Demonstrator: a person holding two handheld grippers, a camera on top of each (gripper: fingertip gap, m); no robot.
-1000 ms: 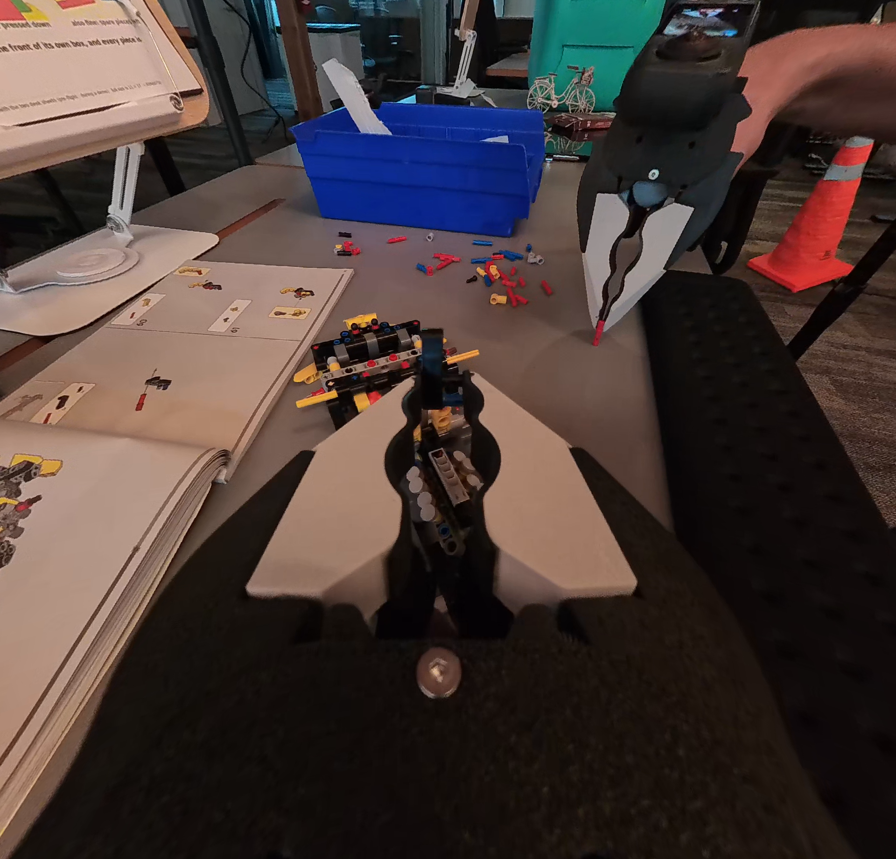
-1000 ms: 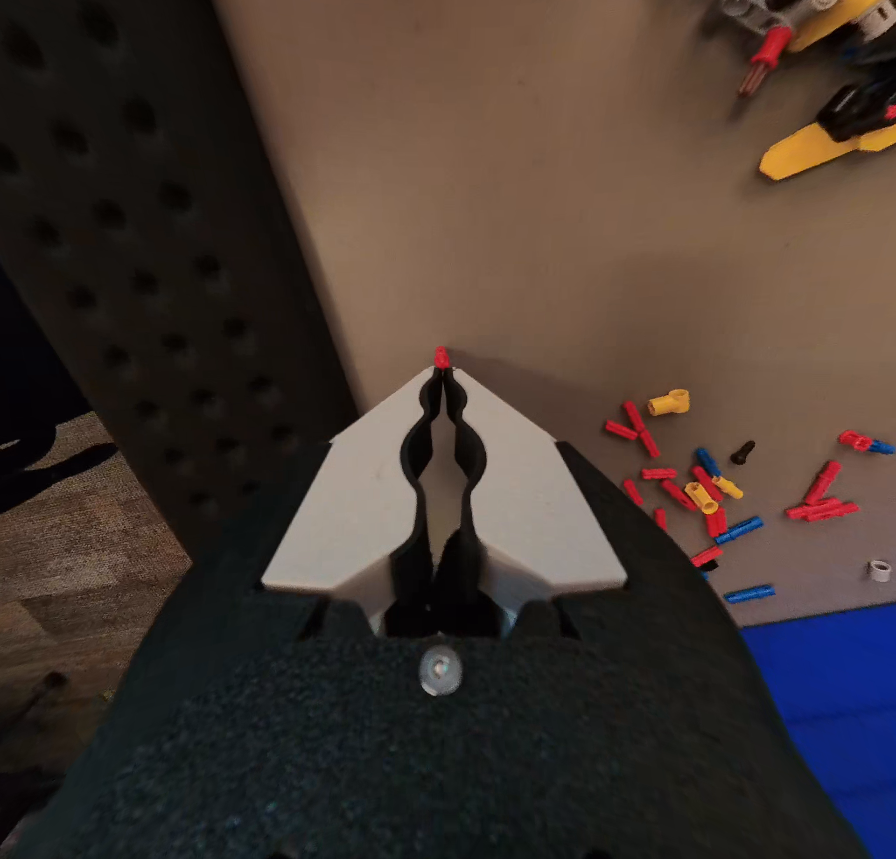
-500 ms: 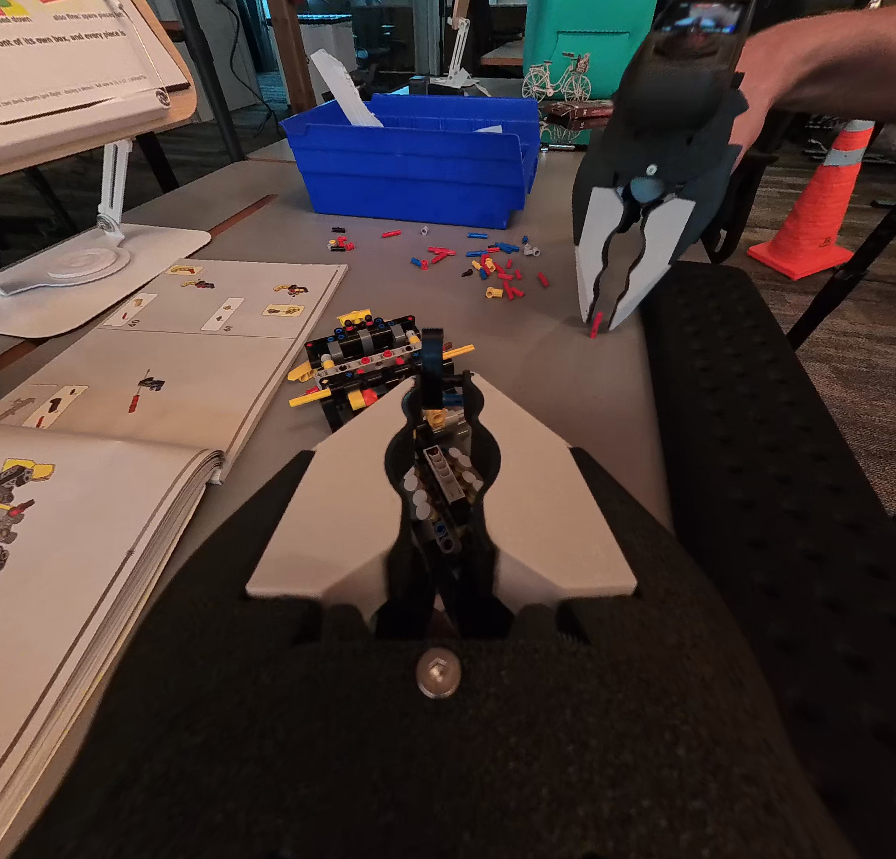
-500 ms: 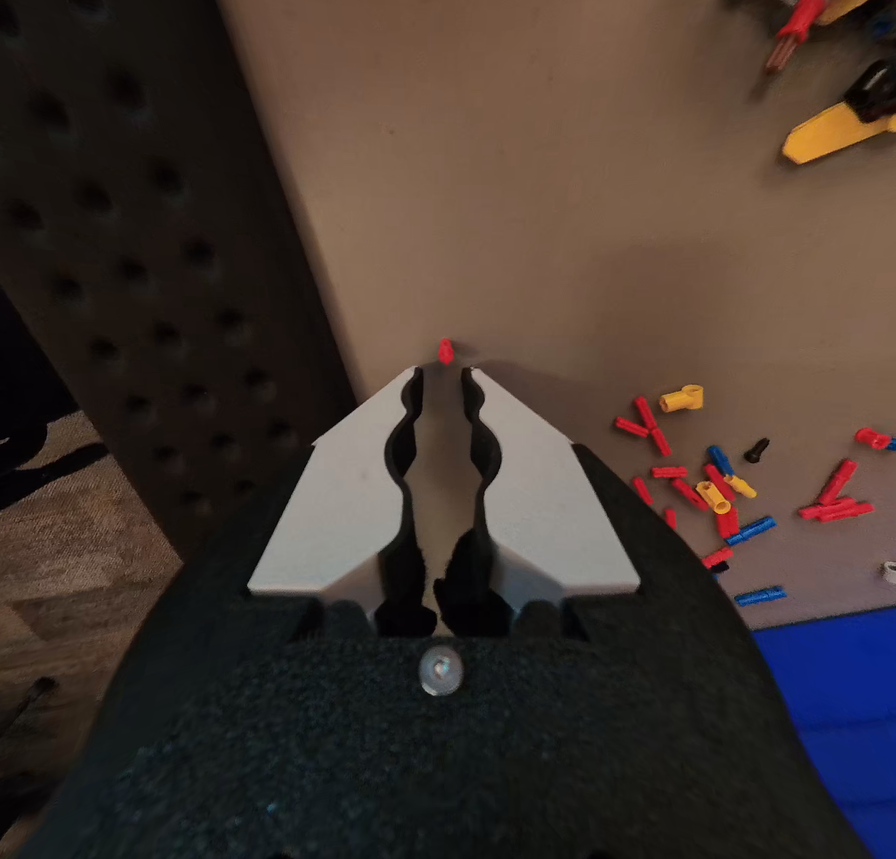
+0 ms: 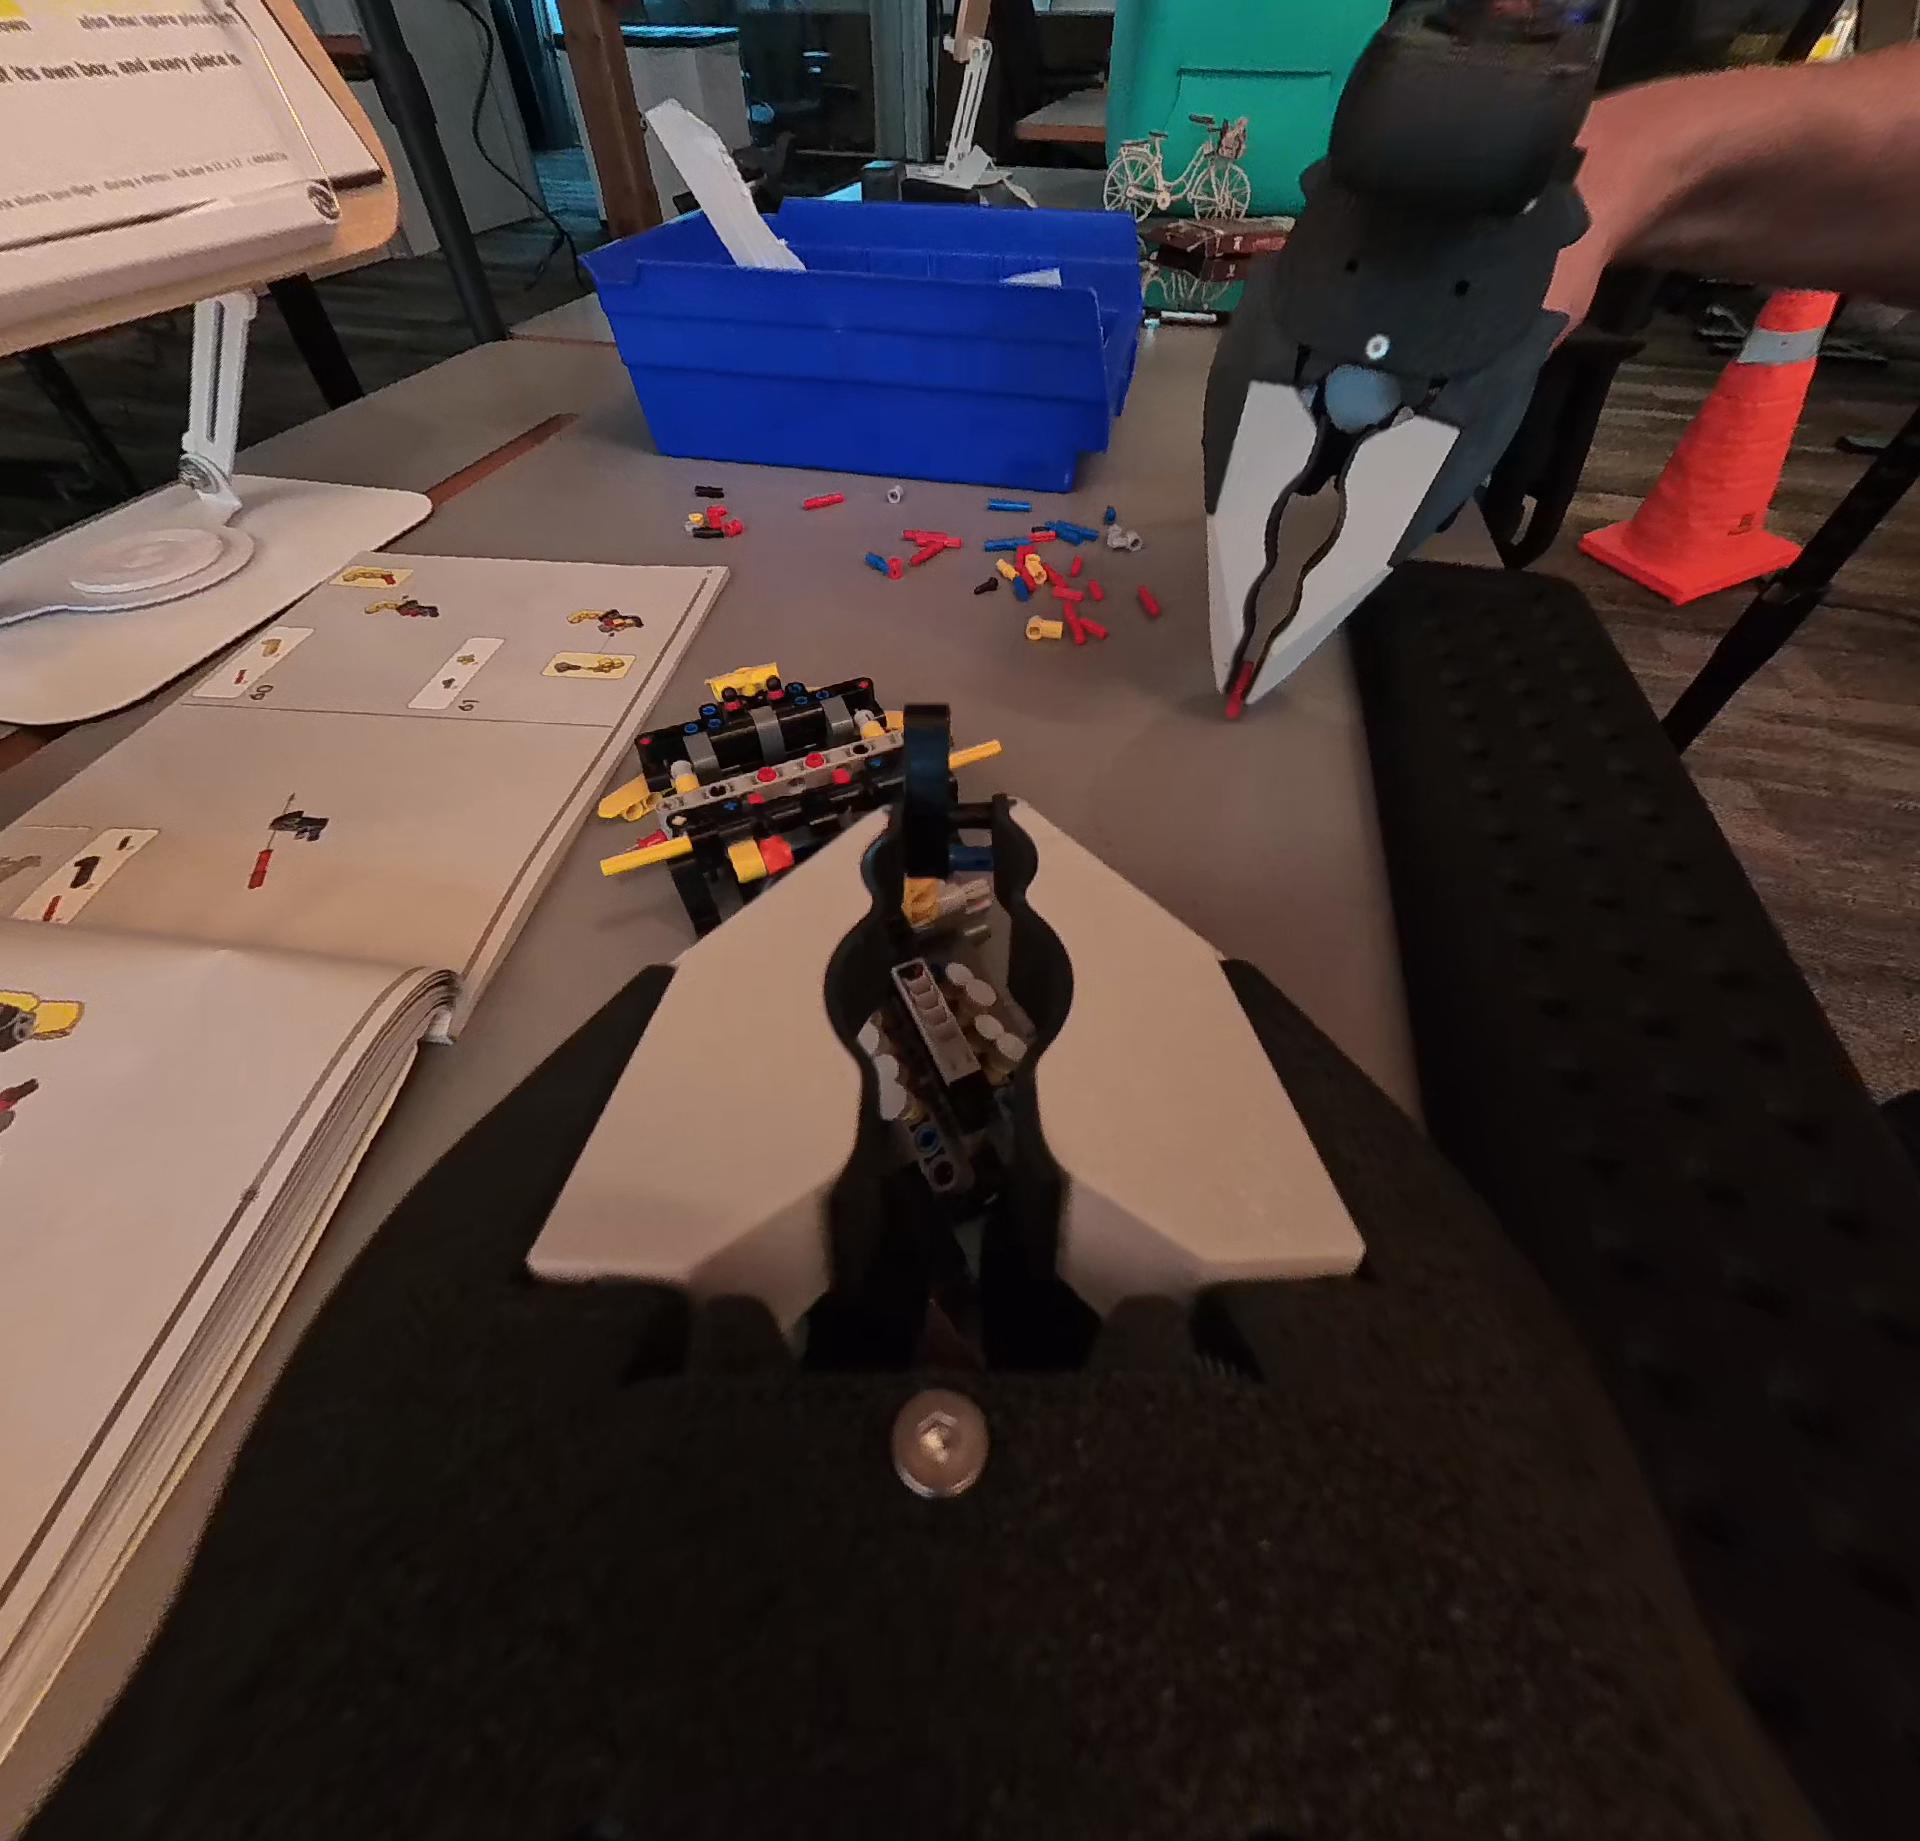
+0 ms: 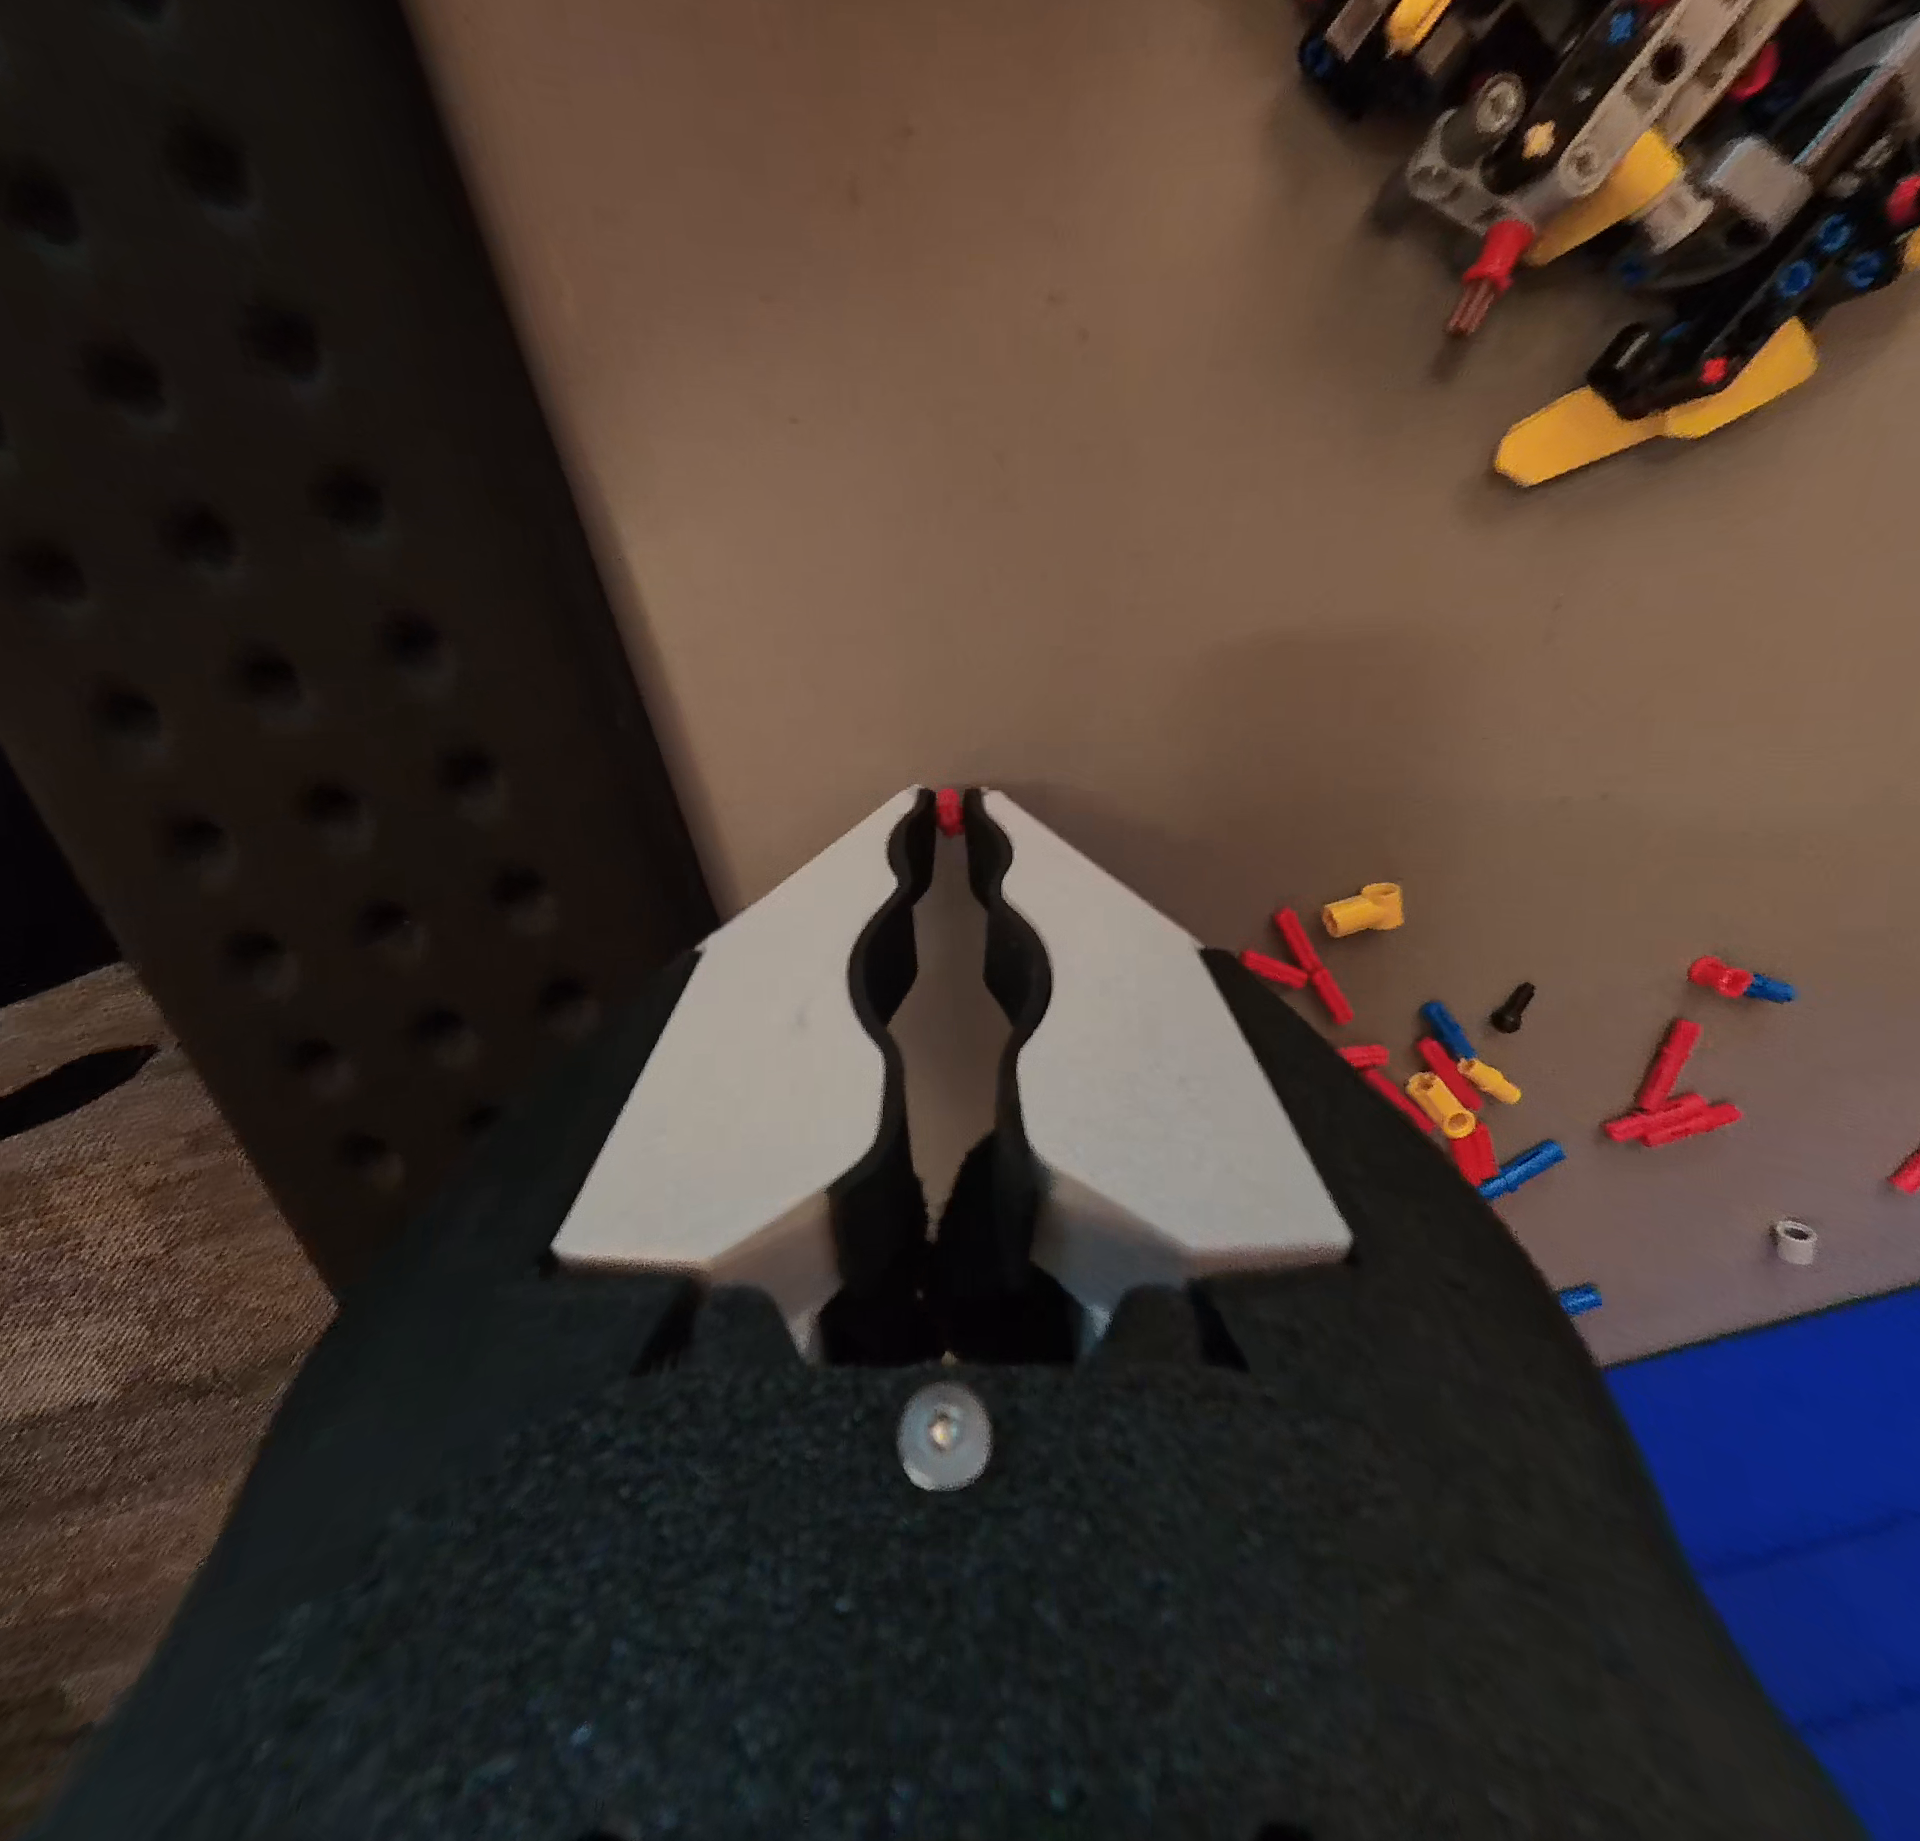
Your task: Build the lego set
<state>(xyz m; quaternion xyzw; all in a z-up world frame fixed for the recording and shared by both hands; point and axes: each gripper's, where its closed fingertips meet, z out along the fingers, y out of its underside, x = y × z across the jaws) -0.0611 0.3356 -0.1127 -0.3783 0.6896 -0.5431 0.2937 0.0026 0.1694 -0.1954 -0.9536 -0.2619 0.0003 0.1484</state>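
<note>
The black, grey and yellow lego model (image 5: 769, 763) sits on the grey table beside the booklet. My left gripper (image 5: 940, 825) is shut on the model's near end, with a black part standing up between the tips. My right gripper (image 6: 948, 802) points down at the table's right edge, its jaws nearly closed on a small red pin (image 6: 948, 812). In the left wrist view the right gripper (image 5: 1238, 685) holds the red pin (image 5: 1234, 698) with its tip at the table top. The model also shows in the right wrist view (image 6: 1662, 181).
Loose red, blue and yellow pins (image 5: 1039, 576) lie in front of a blue bin (image 5: 873, 368). An open instruction booklet (image 5: 312, 804) lies at left, with a white stand (image 5: 156, 565) behind it. A black perforated surface (image 5: 1610, 960) borders the table's right edge. An orange cone (image 5: 1725, 461) stands beyond. There is about 20 cm between the tips of the two grippers.
My right gripper held the red pin, opened and left it on the table, and now has closed on it again. My left gripper stays shut on the model.
</note>
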